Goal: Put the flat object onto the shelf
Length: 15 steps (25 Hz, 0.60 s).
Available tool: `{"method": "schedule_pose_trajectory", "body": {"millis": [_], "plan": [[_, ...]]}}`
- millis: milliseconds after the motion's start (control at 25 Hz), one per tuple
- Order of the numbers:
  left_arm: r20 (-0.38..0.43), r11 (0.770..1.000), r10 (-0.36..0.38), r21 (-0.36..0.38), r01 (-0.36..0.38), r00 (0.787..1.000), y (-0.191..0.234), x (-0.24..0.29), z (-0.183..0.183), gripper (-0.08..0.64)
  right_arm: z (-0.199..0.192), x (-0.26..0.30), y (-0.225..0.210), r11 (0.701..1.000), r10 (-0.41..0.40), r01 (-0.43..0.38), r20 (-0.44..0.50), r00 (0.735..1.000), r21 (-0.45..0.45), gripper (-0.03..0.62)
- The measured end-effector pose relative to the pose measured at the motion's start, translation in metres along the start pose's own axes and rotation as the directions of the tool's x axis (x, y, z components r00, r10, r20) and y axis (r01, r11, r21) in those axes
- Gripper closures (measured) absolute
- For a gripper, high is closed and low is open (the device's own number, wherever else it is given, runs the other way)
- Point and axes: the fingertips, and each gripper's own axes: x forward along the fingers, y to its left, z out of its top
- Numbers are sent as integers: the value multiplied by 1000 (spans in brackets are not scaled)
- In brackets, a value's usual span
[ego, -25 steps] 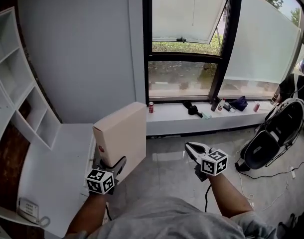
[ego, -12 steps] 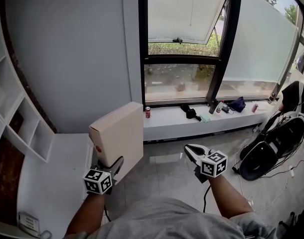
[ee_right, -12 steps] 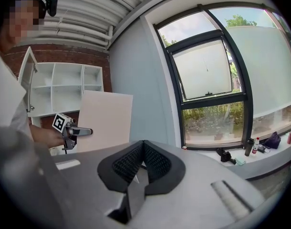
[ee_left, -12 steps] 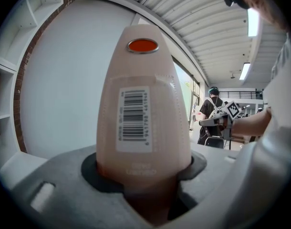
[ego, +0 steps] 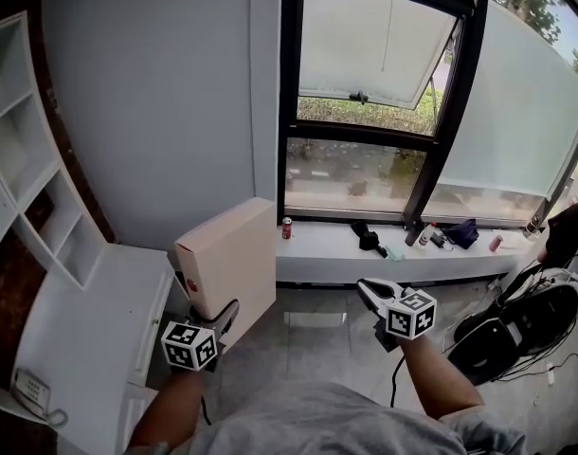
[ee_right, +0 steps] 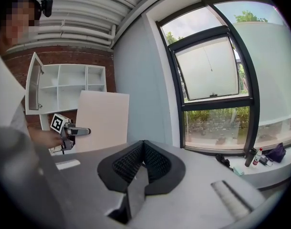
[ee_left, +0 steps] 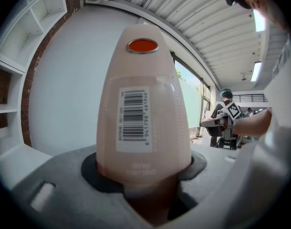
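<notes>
The flat object is a pale pink box (ego: 234, 259) with a red dot on its narrow edge. It stands upright on edge, off the floor, with my left gripper (ego: 221, 316) shut on its lower end. In the left gripper view the box (ee_left: 143, 113) fills the middle, barcode label facing me, wedged between the jaws (ee_left: 145, 175). My right gripper (ego: 370, 288) hovers at centre right, apart from the box, pads together with nothing in them (ee_right: 143, 149). The white shelf (ego: 33, 197) with open compartments stands at the left; the box is to the right of it.
A white desk (ego: 90, 320) lies under the shelf, with a small white device (ego: 28, 387) near its front corner. The window sill (ego: 327, 245) carries a red can (ego: 287, 227) and several small items. A dark bag (ego: 516, 320) and cables sit on the floor at right.
Both grippers have moved level across the room, the box still held upright in the left one. The view has swung, and the shelf and desk sit differently at the left.
</notes>
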Motion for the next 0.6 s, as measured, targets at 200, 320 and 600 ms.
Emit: {"method": "schedule_pose_trajectory", "body": {"millis": [200, 320, 600], "plan": [[8, 999, 54, 2, -54, 999, 14, -11, 8, 282, 15, 17, 6, 999, 43, -43, 6, 999, -9, 583], [18, 996, 90, 2, -90, 996, 29, -21, 15, 282, 25, 33, 15, 998, 67, -67, 9, 998, -18, 583], [55, 980, 197, 16, -198, 979, 70, -68, 40, 282, 58, 80, 55, 986, 151, -150, 13, 988, -79, 583]]}}
